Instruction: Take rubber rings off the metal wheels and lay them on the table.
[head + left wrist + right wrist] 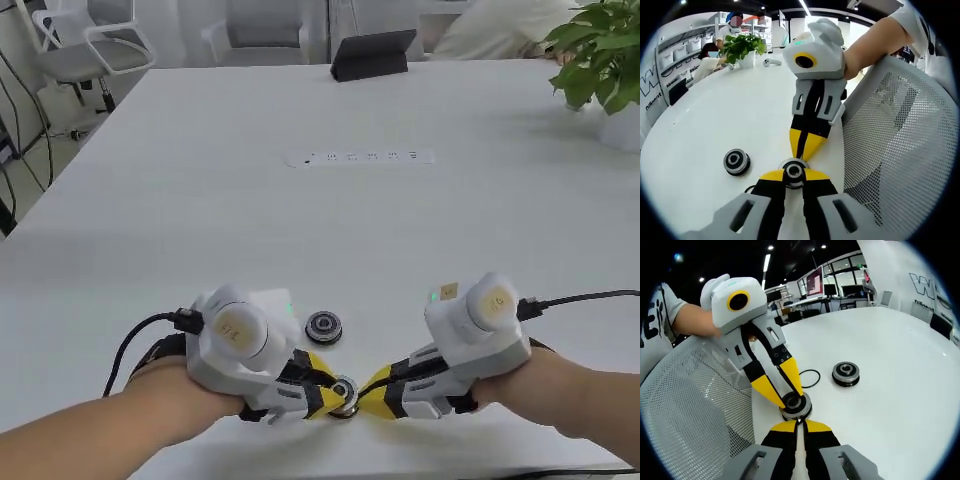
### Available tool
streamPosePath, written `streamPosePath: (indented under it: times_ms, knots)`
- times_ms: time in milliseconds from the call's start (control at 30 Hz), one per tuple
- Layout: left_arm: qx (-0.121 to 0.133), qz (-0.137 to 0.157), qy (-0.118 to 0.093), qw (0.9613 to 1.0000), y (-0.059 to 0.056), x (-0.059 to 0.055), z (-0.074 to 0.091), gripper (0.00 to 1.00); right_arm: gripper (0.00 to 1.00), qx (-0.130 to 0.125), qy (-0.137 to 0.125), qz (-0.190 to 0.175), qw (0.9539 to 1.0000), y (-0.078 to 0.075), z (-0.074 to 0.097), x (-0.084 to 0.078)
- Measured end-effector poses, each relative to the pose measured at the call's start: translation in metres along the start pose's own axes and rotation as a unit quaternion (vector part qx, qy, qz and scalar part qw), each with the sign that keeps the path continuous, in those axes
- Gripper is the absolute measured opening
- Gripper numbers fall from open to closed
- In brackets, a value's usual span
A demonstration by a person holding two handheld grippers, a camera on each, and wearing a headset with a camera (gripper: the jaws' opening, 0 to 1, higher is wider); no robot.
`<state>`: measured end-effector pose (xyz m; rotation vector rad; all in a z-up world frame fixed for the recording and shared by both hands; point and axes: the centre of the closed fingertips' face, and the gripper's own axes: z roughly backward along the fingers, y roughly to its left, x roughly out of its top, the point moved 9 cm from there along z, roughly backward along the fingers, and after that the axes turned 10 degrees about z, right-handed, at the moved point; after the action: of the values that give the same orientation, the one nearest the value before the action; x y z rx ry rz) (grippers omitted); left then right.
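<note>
Stripping one wheel point(796, 403): left hand-held gripper point(792, 176) clamps it; right hand-held gripper point(798, 426), pinched shut at its rim, must next peel the rubber ring point(790, 415) away.

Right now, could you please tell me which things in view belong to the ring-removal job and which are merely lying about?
Job:
small metal wheel, clamped by the left gripper
right gripper, at that wheel's rim
second metal wheel
loose black rubber ring, lying flat

Lying about:
white power strip
dark propped tablet
green potted plant
</note>
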<state>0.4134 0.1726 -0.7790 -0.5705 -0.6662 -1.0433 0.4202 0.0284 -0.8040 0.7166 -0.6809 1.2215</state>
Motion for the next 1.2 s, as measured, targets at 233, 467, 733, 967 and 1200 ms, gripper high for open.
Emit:
streamPosePath:
  times_ms: [233, 467, 733, 967, 1200]
  knots:
    - [0.000, 0.000, -0.002, 1.0000, 0.000, 0.000, 0.000, 0.07, 0.00, -0.003, 0.003, -0.020, 0.9998, 0.001, 0.000, 0.000]
    - [0.006, 0.000, -0.002, 1.0000, -0.001, 0.000, -0.001, 0.07, 0.00, -0.008, -0.010, -0.077, 0.9970, -0.004, 0.003, -0.003]
    - [0.007, 0.002, -0.003, 1.0000, -0.001, 0.000, -0.001, 0.07, 0.00, -0.012, -0.034, -0.116, 0.9925, -0.007, 0.008, -0.003]
    - [0.008, 0.002, -0.004, 1.0000, -0.001, 0.000, -0.002, 0.07, 0.00, -0.013, -0.054, -0.138, 0.9889, -0.009, 0.008, -0.001]
    - [0.012, 0.007, -0.004, 0.9999, -0.002, 0.001, -0.003, 0.07, 0.00, -0.009, -0.068, -0.147, 0.9867, -0.009, 0.009, 0.000]
